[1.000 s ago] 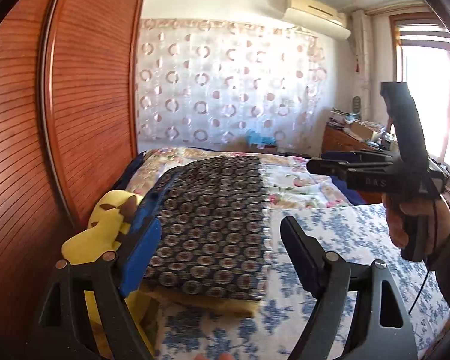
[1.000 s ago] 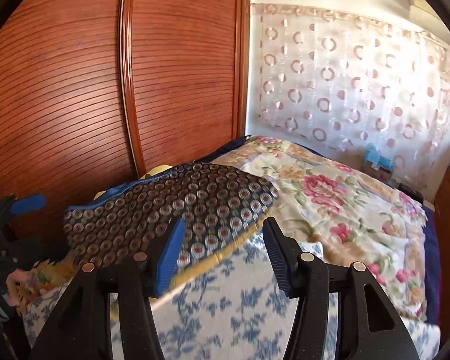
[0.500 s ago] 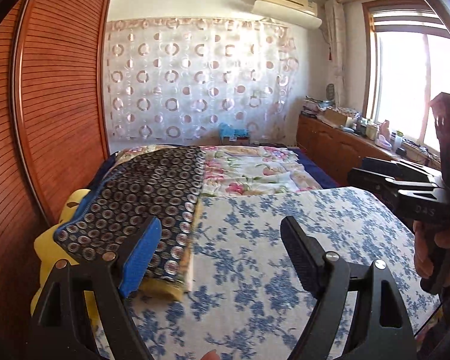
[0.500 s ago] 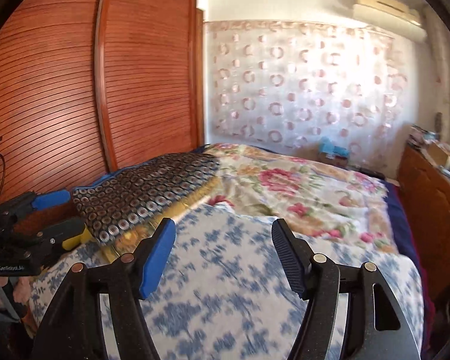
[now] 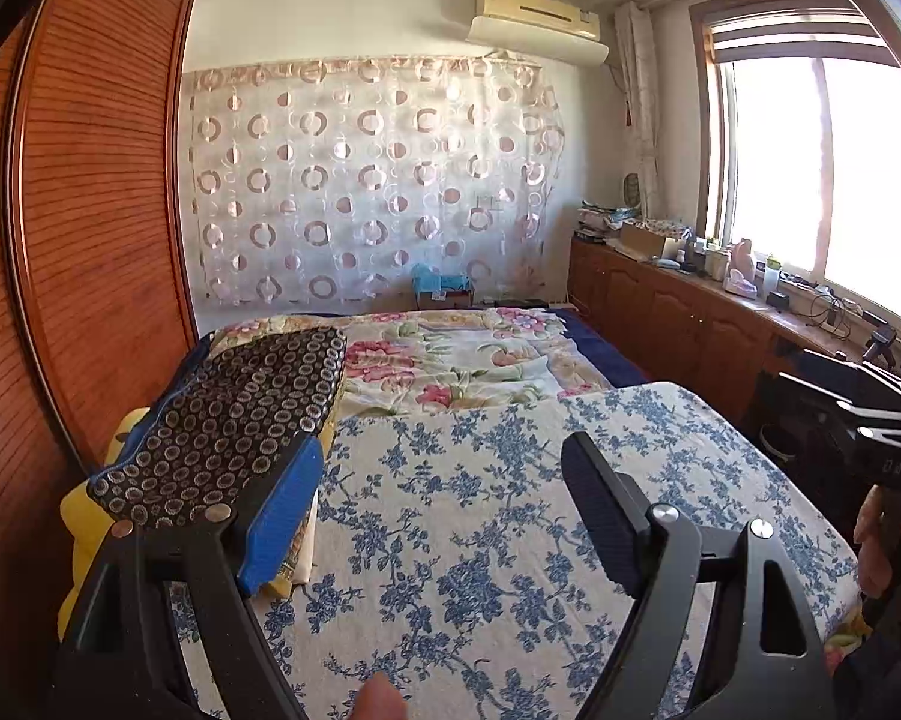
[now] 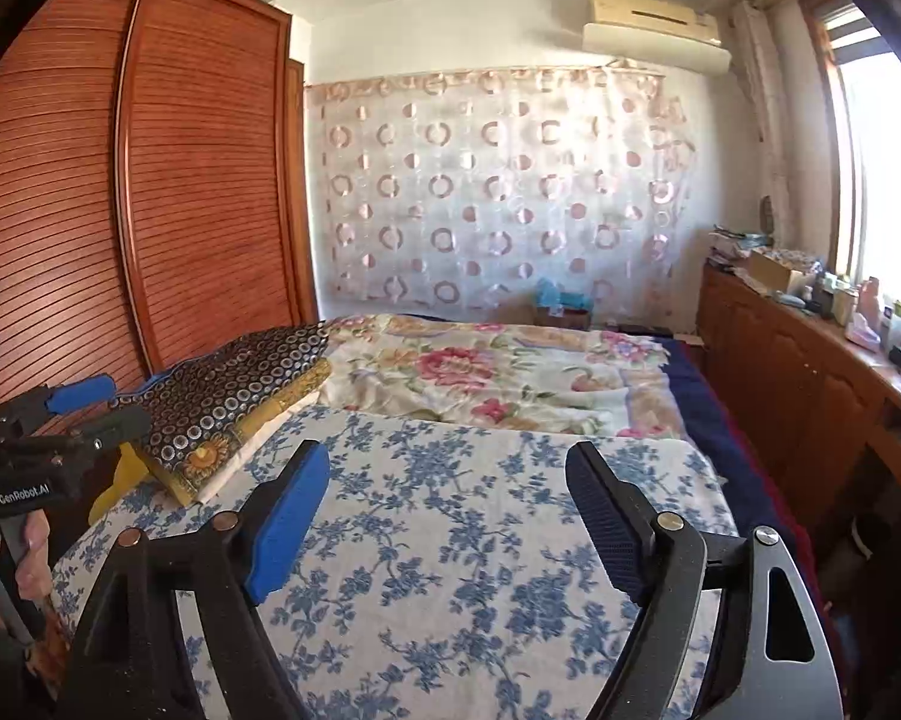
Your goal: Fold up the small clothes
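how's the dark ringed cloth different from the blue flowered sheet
The dark ringed cloth is folded, topping a stack by the wardrobe; the blue flowered sheet lies spread flat. The cloth is navy with small rings, the sheet pale with blue blossoms. The cloth covers far less area. Both rest on the bed.

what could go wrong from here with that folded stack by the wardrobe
The folded stack topped by the dark circle-print cloth sits at the edge of the blue floral sheet, overhanging a yellow item; a nudge might tip it toward the wardrobe. Both the left gripper and right gripper are open and empty, and the left one hovers close enough to brush the stack.
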Action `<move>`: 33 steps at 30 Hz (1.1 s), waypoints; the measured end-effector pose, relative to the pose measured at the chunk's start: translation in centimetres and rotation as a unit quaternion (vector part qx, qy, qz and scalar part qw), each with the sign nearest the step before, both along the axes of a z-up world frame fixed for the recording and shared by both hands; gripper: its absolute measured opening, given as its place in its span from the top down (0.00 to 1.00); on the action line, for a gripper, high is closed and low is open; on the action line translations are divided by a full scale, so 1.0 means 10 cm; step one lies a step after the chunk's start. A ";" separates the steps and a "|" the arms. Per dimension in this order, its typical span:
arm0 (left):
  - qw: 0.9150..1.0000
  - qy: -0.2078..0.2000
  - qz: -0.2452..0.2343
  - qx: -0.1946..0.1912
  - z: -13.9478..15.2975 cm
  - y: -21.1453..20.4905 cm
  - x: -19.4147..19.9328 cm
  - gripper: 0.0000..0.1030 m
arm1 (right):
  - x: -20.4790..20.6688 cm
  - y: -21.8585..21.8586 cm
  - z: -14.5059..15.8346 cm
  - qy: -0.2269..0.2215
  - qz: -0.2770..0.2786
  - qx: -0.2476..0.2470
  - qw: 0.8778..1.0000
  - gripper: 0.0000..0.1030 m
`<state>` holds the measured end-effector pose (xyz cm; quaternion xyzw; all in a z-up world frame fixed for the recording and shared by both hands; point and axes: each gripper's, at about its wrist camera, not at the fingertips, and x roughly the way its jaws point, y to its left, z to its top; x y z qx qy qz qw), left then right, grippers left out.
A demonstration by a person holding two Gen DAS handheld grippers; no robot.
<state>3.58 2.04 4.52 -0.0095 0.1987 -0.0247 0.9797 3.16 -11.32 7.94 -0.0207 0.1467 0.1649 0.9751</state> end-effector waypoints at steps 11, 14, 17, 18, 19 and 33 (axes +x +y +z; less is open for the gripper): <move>1.000 -0.012 0.004 0.007 0.23 -0.17 -0.17 0.20 | -0.46 0.03 -0.01 -0.018 -0.049 0.025 0.998 0.18; 1.000 -0.015 0.003 0.004 0.24 -0.17 -0.17 0.20 | -0.49 0.10 -0.04 -0.020 -0.051 0.025 0.998 0.18; 1.000 -0.015 0.007 0.002 0.24 -0.18 -0.16 0.20 | -0.51 0.16 -0.07 -0.021 -0.053 0.024 0.998 0.18; 1.000 -0.014 0.008 0.002 0.24 -0.17 -0.16 0.20 | -0.51 0.19 -0.07 -0.021 -0.054 0.024 0.998 0.18; 1.000 -0.013 0.008 0.002 0.24 -0.17 -0.16 0.20 | -0.46 0.17 -0.09 -0.021 -0.054 0.025 0.998 0.18; 1.000 -0.013 0.010 0.002 0.23 -0.16 -0.17 0.20 | -0.39 -0.01 -0.11 -0.016 -0.049 0.028 0.998 0.18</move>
